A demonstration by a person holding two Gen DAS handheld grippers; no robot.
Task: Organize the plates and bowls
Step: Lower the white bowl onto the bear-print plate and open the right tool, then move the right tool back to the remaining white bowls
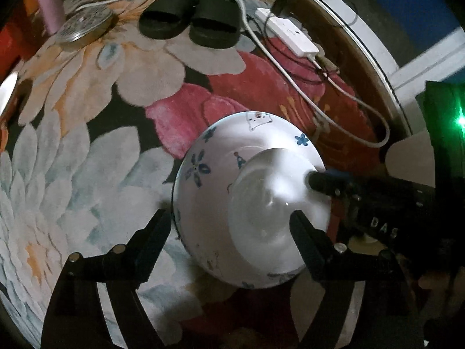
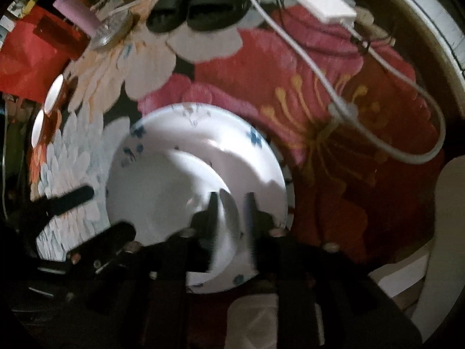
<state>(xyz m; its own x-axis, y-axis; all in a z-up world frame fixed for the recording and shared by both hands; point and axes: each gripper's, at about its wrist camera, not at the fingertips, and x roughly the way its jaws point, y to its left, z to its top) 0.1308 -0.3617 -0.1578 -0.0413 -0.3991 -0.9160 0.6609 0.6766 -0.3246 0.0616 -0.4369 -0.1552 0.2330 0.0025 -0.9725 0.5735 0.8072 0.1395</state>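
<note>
While your two grippers hang over it, the white bowl (image 1: 232,180) with blue flower prints sits on a thick floral rug (image 1: 87,151), and a smaller plain white bowl (image 1: 270,200) is nested inside it. The rug (image 2: 334,122) fills nearly all of the floor you can see: pale grey-white petals on your left, a large red bloom with yellow stamens on your right, black ground between them.

Your left gripper (image 1: 229,224) is spread wide, one finger outside the patterned bowl's left rim and the other over the inner bowl, neither pressing on the china. Your right gripper (image 2: 232,203) is partly spread, its two fingers straddling the near rim of the inner bowl (image 2: 180,192); the blur keeps you from telling whether a pad brushes it.

At the far edge of the rug lie a pair of black slippers (image 1: 189,20), a round glass dish (image 1: 84,26) beside a pink cylinder (image 1: 51,5), and a white power strip (image 1: 287,32) with a white cable (image 1: 319,107) looping across the red bloom. Beyond it runs a pale baseboard (image 1: 363,35) under a blue wall (image 1: 407,5).
</note>
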